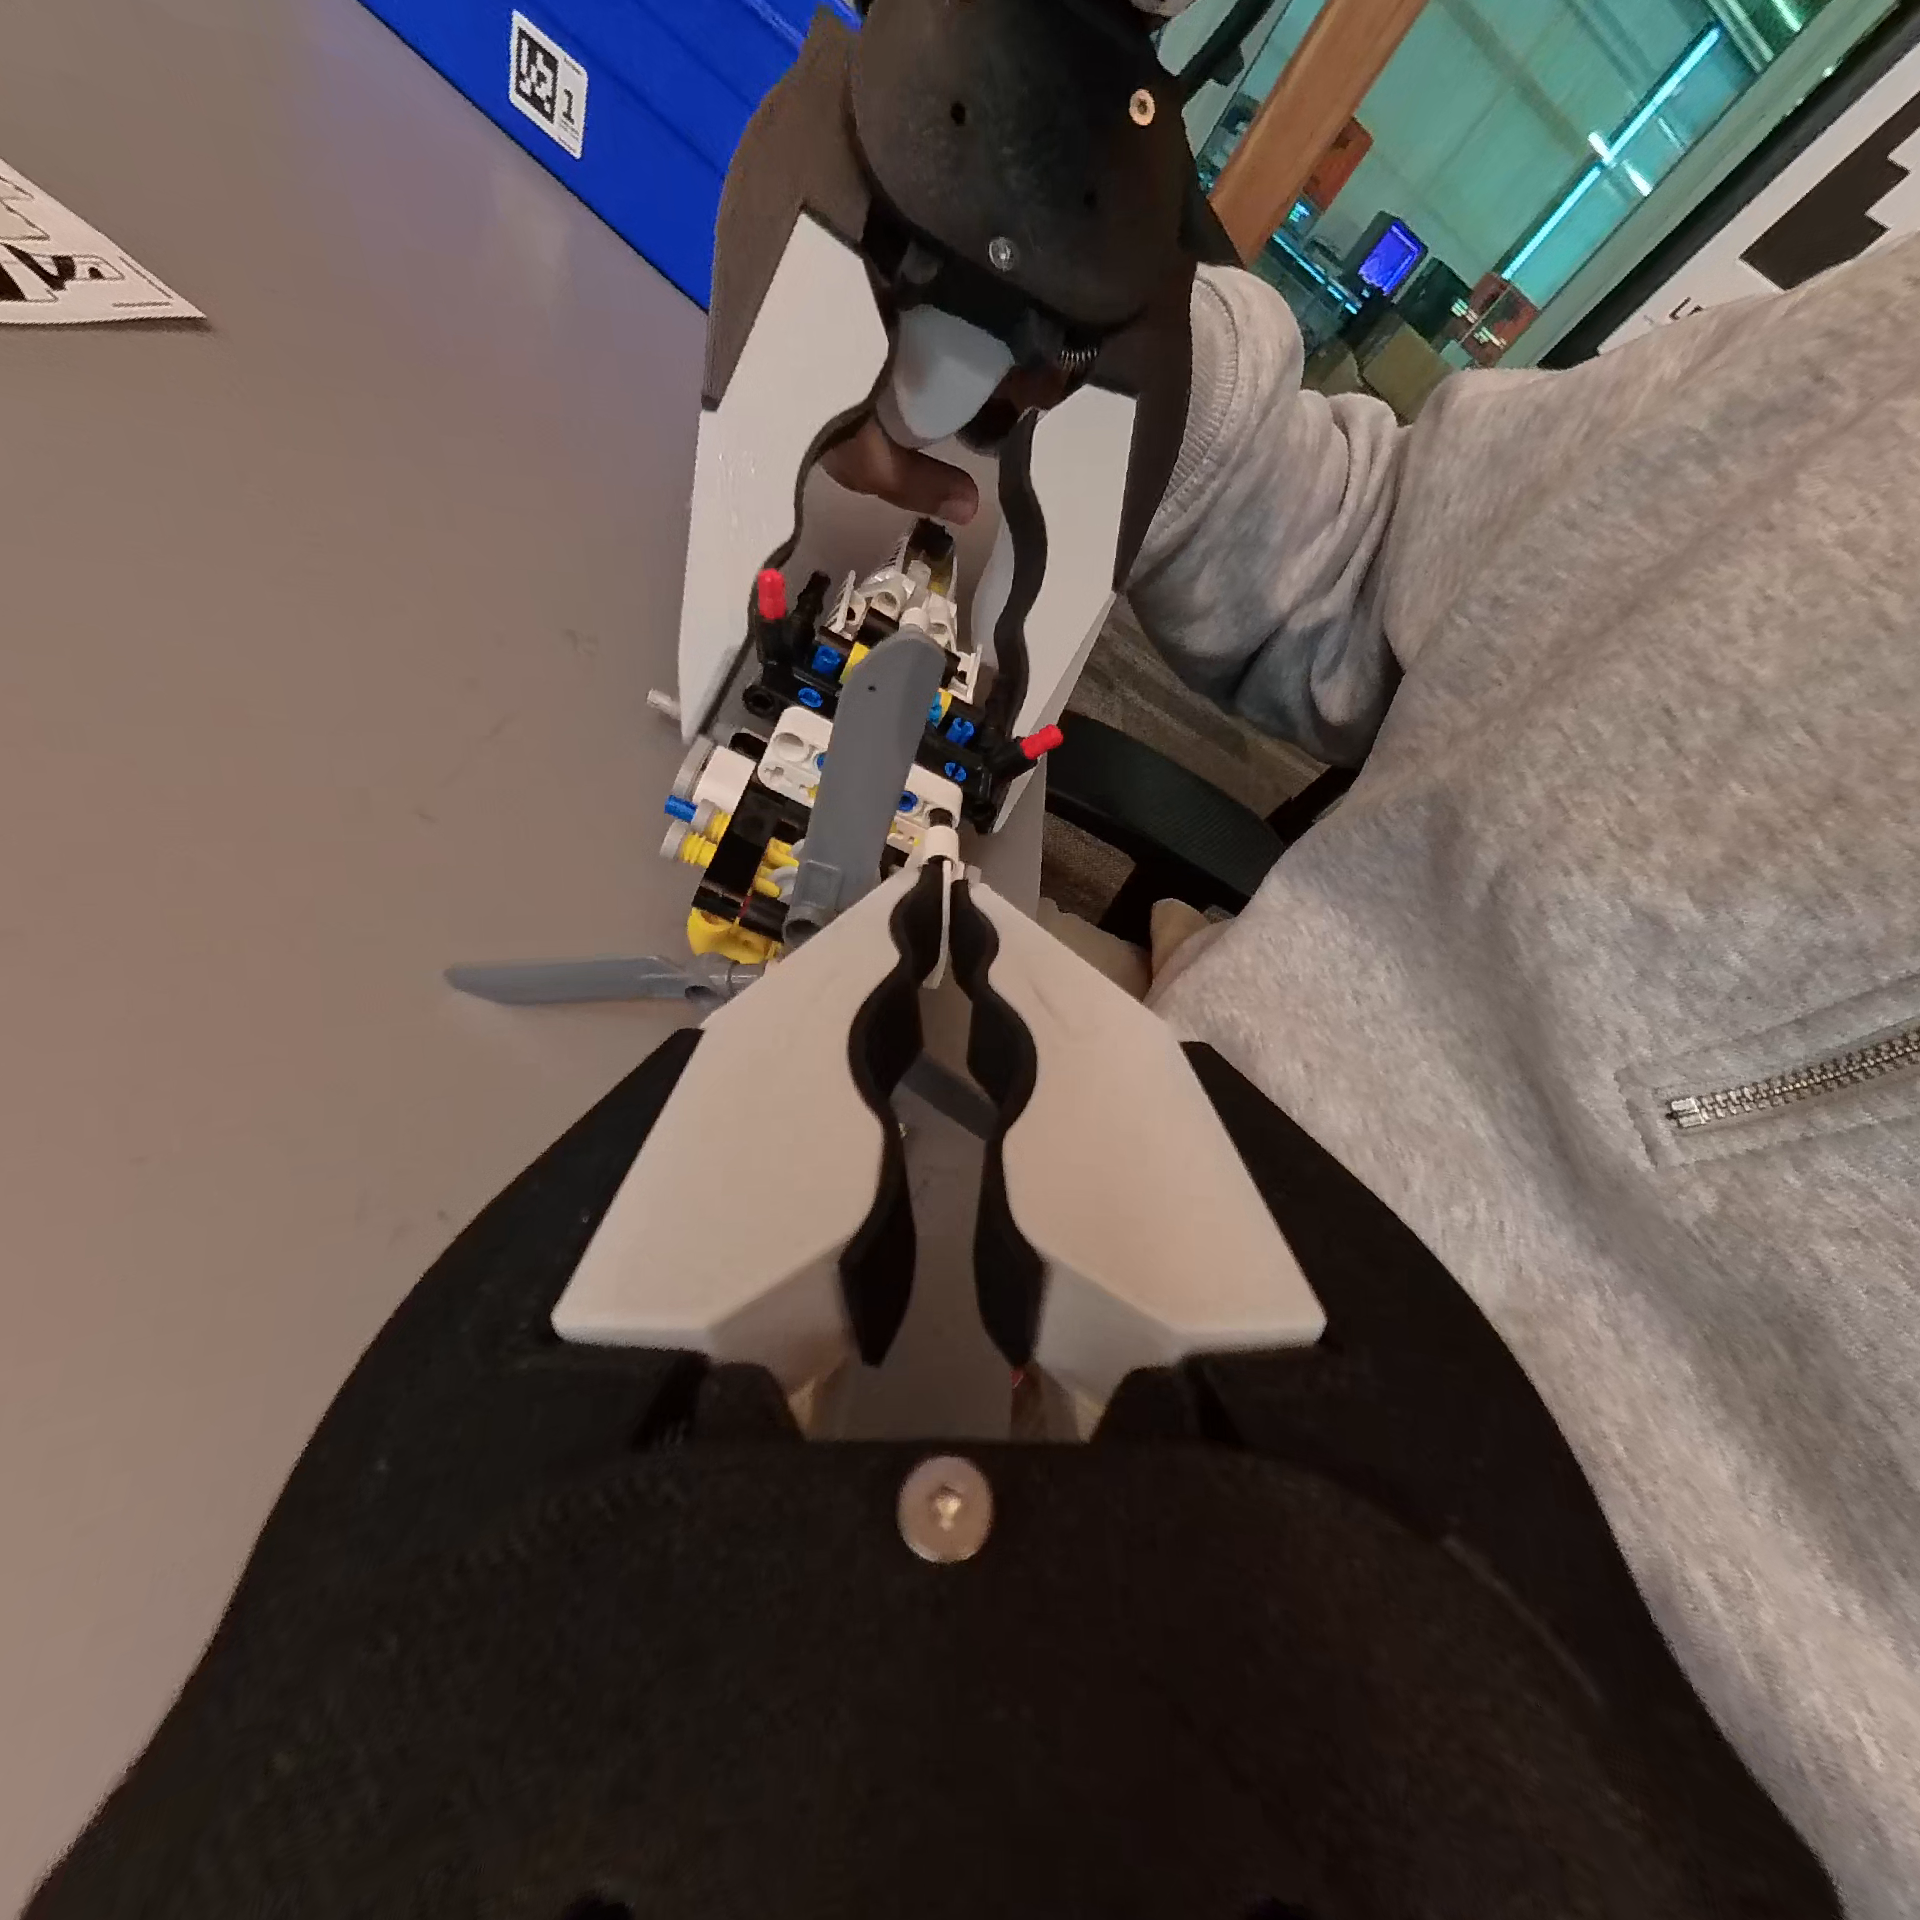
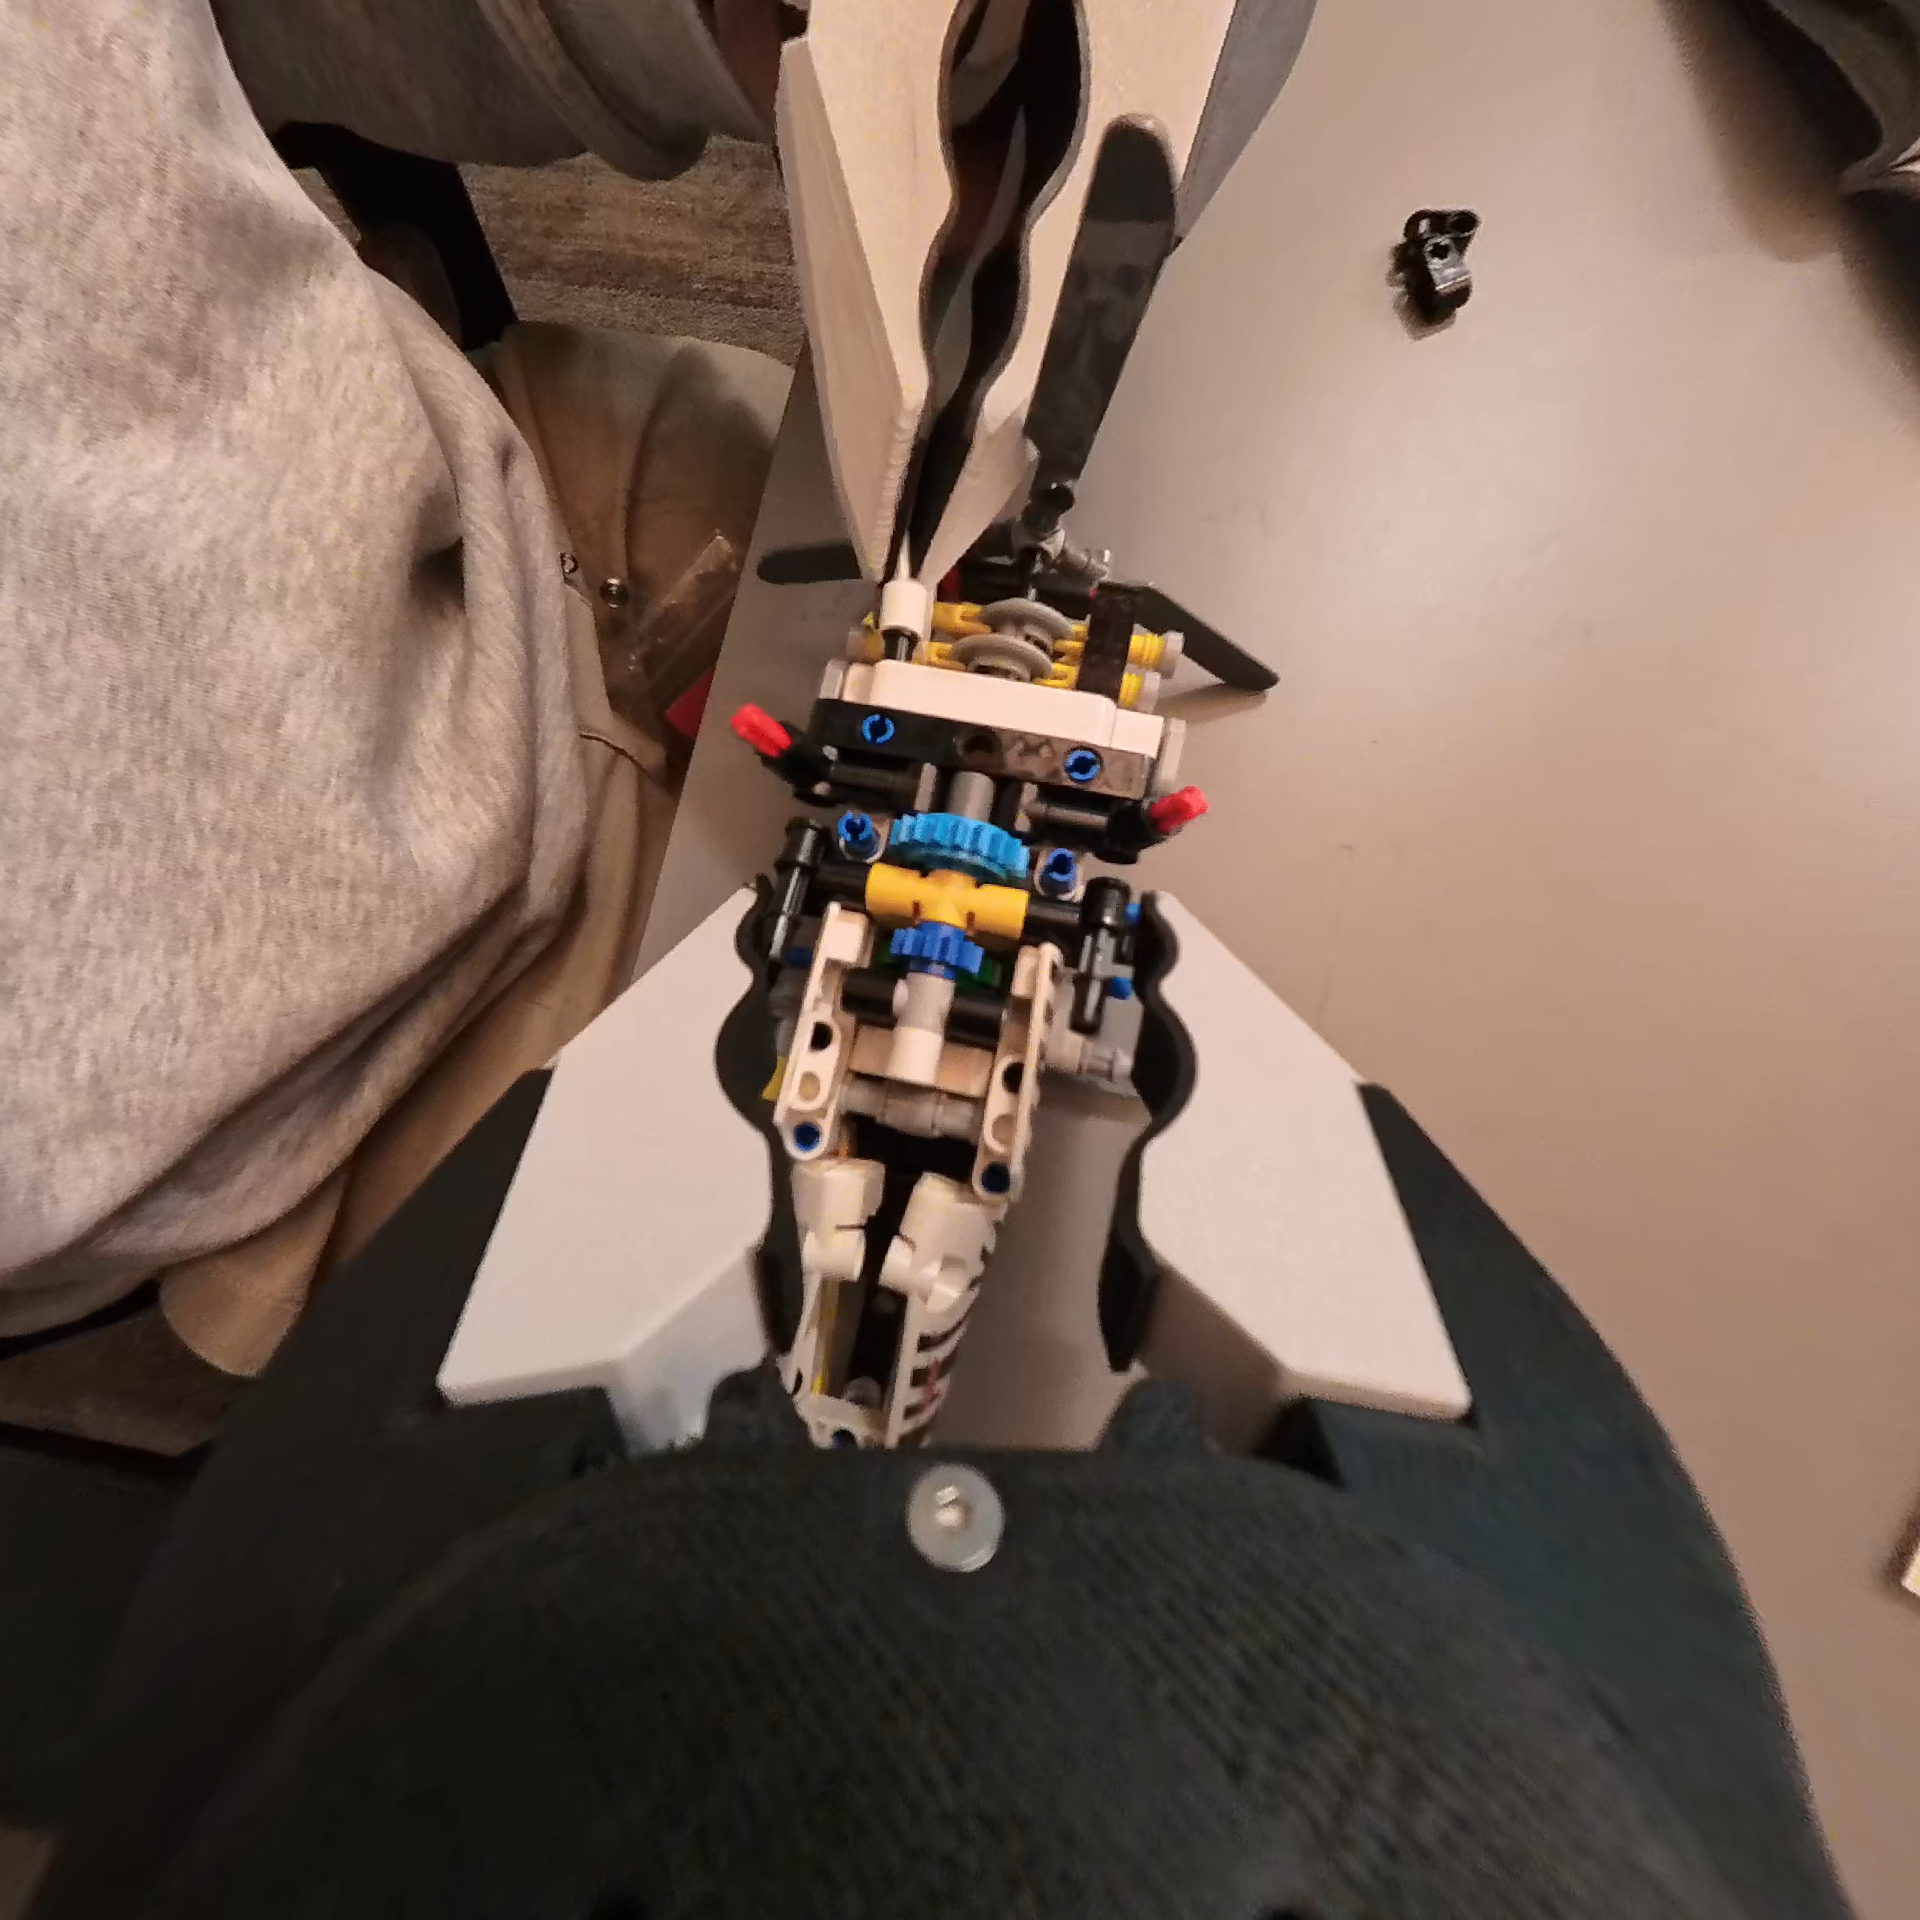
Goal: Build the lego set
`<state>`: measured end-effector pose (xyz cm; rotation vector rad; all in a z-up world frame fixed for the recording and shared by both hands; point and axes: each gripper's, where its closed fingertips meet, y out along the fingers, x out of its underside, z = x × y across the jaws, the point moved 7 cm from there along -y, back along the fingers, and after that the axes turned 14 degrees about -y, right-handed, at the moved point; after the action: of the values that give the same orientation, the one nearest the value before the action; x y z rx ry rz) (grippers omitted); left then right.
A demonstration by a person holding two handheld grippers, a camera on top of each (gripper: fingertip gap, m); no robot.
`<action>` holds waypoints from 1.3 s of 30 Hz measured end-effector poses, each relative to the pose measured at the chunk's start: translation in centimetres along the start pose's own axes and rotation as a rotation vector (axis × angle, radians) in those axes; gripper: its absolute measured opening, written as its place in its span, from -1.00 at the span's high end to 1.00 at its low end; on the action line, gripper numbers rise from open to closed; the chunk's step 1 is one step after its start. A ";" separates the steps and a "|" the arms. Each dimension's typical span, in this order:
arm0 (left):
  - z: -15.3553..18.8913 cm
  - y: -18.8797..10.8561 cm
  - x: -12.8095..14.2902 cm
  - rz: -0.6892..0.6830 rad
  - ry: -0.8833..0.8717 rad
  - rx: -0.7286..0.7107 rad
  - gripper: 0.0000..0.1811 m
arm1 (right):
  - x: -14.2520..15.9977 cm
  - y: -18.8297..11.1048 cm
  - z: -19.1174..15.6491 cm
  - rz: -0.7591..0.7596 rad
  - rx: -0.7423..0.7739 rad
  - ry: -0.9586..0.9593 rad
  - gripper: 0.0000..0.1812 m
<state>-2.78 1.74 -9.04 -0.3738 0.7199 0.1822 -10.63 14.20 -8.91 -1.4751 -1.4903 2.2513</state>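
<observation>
The lego model, a white, black and yellow build with blue gears and red pins, sits between the fingers of my right gripper, which is shut on its rear half. Grey propeller blades stick out at the model's front end. My left gripper is shut on a thin white piece. In the right wrist view the left gripper comes in from the top, and the thin piece's tip touches a white bush on the model's front corner. The model is held above the table edge.
A small black lego part lies alone on the grey table. A blue bin with a marker tag stands at the back. A printed marker sheet lies at the far left. A person's grey sleeve and jacket fill the right side. There is about 6 centimeters between the tips of the two grippers.
</observation>
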 end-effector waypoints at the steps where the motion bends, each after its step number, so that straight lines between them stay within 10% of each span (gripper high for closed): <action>1: 0.0 0.0 0.0 0.000 -0.001 -0.001 1.00 | 0.0 -0.2 0.1 0.005 0.009 0.006 0.23; 39: -0.3 0.2 0.1 -0.013 -0.054 0.010 1.00 | 0.8 -2.2 -2.3 0.148 0.230 0.193 0.47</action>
<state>-2.94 1.86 -9.38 -0.3630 0.6653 0.1760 -10.33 17.31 -8.03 -1.7198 -1.0631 2.1930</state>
